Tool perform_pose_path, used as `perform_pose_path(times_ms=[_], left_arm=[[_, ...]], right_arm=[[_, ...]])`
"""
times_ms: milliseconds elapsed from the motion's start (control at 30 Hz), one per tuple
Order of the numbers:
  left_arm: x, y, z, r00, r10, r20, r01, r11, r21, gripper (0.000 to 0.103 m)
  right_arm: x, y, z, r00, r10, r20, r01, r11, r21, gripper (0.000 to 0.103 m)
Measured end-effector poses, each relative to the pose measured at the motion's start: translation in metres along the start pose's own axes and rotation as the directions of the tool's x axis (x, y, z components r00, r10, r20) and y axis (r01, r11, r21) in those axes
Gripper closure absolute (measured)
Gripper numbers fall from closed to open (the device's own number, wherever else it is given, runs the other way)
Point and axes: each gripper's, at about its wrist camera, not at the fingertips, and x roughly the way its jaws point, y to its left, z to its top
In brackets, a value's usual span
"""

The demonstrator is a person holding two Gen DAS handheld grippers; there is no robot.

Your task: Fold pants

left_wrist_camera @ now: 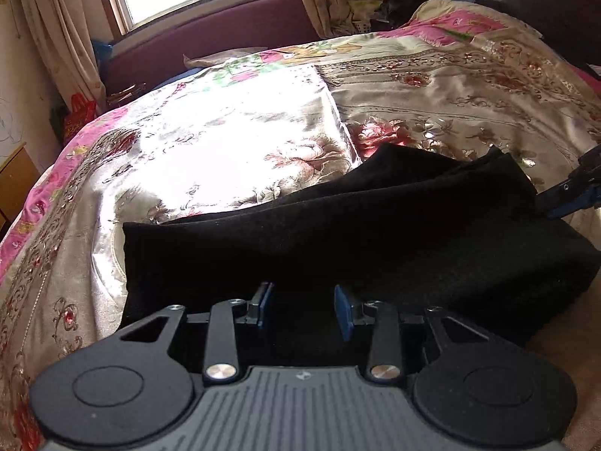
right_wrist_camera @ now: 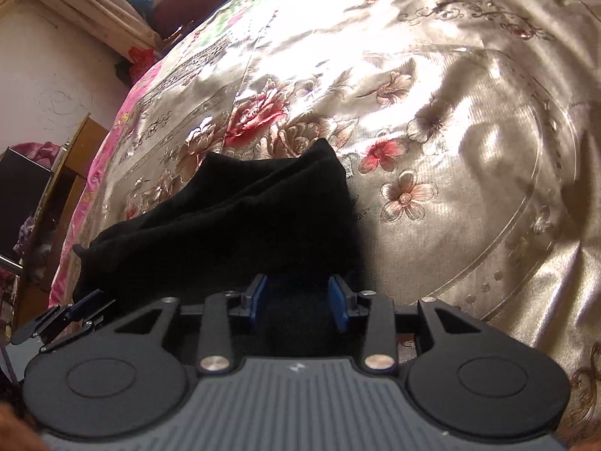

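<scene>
Jaws parted on both grippers, left gripper (left_wrist_camera: 305, 310) and right gripper (right_wrist_camera: 298, 302), over black pants (left_wrist_camera: 338, 233)

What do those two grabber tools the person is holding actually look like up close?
The left gripper and right gripper look alike: a grey ribbed body with a small pale logo, two round black discs either side, black link arms on silver pivot pins, and two short fingers faced with blue pads. No cables or sleeves show.
</scene>
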Motion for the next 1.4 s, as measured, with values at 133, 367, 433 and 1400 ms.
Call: perform_pose_path(times_ms=[133, 367, 433, 1400], left_arm=[[0.001, 0.009, -0.004, 1.000, 0.023, -0.019, -0.023, 1.000, -0.005, 0.052], [0.004, 0.010, -0.007, 0.999, 0.029, -0.029, -0.030, 0.999, -0.018, 0.052], [0.008, 0.004, -0.007, 0.999, 0.028, -0.029, -0.028, 1.000, 0.002, 0.052], [0.020, -0.006, -0.012, 0.999, 0.054, 0.010, -0.054, 0.996, 0.064, 0.052]], right_arm=[[0.002, -0.015, 0.004, 0.997, 0.081, -0.018, -0.080, 0.996, 0.049, 0.063], [-0.003, -0.027, 0.001, 0.997, 0.037, -0.070, -0.036, 0.999, 0.014, 0.060], [-0.001, -0.022, -0.001, 0.996, 0.047, -0.072, -0.047, 0.999, -0.002, 0.060], [0.059, -0.035, -0.007, 0.939, 0.343, -0.040, -0.327, 0.921, 0.211, 0.080]])
